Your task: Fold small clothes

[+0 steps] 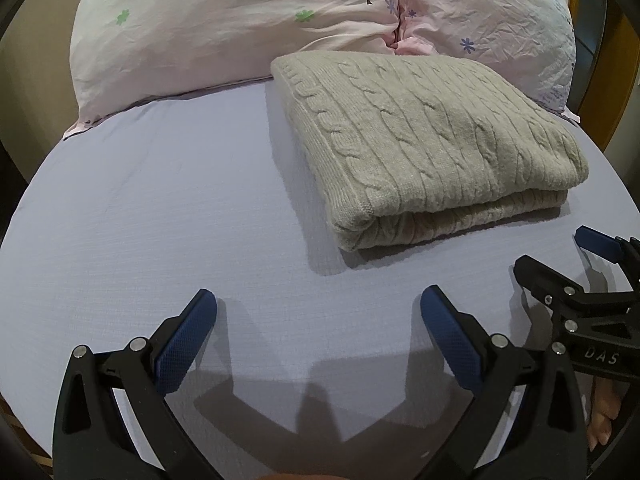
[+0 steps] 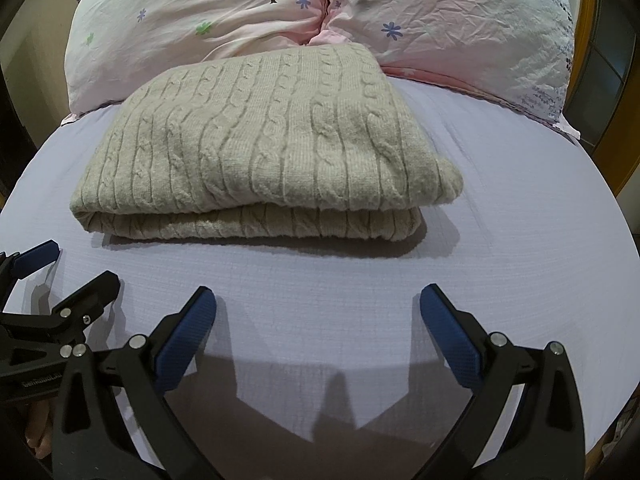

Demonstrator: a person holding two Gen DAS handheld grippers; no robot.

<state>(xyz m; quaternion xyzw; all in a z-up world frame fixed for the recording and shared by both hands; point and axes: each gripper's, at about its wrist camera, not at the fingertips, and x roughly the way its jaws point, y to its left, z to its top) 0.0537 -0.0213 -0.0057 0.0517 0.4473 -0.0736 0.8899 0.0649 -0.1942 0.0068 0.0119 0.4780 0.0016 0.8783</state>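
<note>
A beige cable-knit sweater (image 1: 432,140) lies folded in a thick rectangle on the lilac bed sheet (image 1: 160,216). It also shows in the right wrist view (image 2: 272,148). My left gripper (image 1: 318,300) is open and empty, low over the sheet, short of the sweater's near left corner. My right gripper (image 2: 318,300) is open and empty, in front of the sweater's folded near edge. Each gripper shows in the other's view: the right one (image 1: 556,256) at the right edge, the left one (image 2: 80,264) at the left edge.
Two pink flowered pillows (image 1: 224,28) (image 2: 448,20) stand behind the sweater at the head of the bed. A wooden frame (image 1: 624,80) shows at the far right. The sheet (image 2: 500,216) runs on either side of the sweater.
</note>
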